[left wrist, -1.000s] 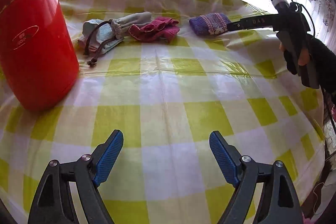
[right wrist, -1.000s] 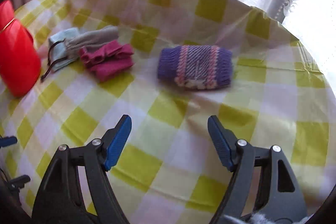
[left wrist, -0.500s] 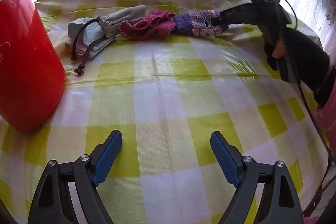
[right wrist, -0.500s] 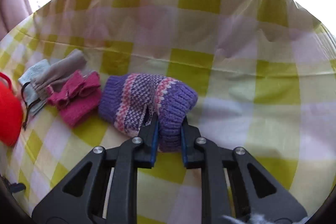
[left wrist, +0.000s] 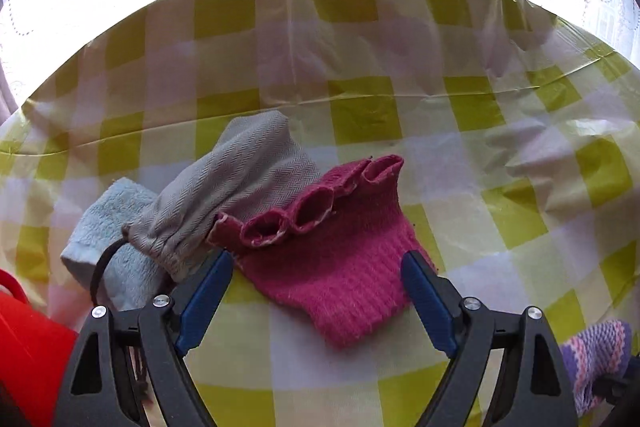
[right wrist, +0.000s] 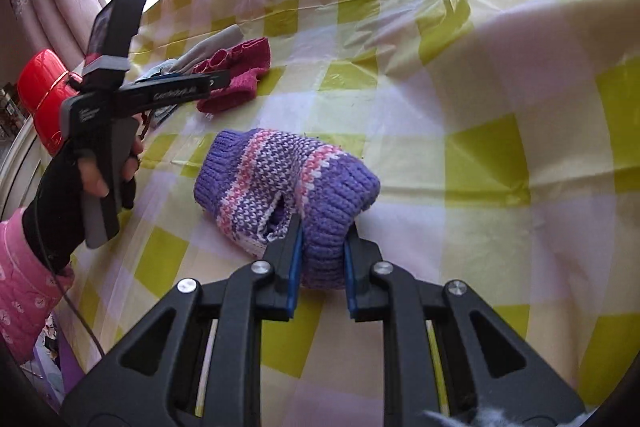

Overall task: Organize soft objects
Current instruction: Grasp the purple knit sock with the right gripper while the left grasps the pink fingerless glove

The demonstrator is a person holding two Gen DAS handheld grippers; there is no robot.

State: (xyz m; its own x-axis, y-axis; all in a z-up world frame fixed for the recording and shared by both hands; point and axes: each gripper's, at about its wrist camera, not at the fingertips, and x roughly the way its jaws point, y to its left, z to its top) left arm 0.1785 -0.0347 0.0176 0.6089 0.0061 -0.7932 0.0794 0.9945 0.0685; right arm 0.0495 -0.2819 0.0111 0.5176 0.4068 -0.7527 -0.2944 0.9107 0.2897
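Left-wrist view: left gripper (left wrist: 316, 301), jaws apart, straddles the pink glove (left wrist: 340, 267) beside the grey pouch (left wrist: 240, 183); closing comes next. Right-wrist view: right gripper (right wrist: 320, 259) clamps the purple mitten (right wrist: 288, 183), near that pouch (right wrist: 216, 45), ready for carrying.

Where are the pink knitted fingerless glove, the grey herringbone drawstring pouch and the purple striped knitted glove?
Pink knitted fingerless glove (left wrist: 340, 267), left wrist view: on its ribbed palm.
Grey herringbone drawstring pouch (left wrist: 244, 179), left wrist view: on its body.
Purple striped knitted glove (right wrist: 280, 171), right wrist view: on its striped back.
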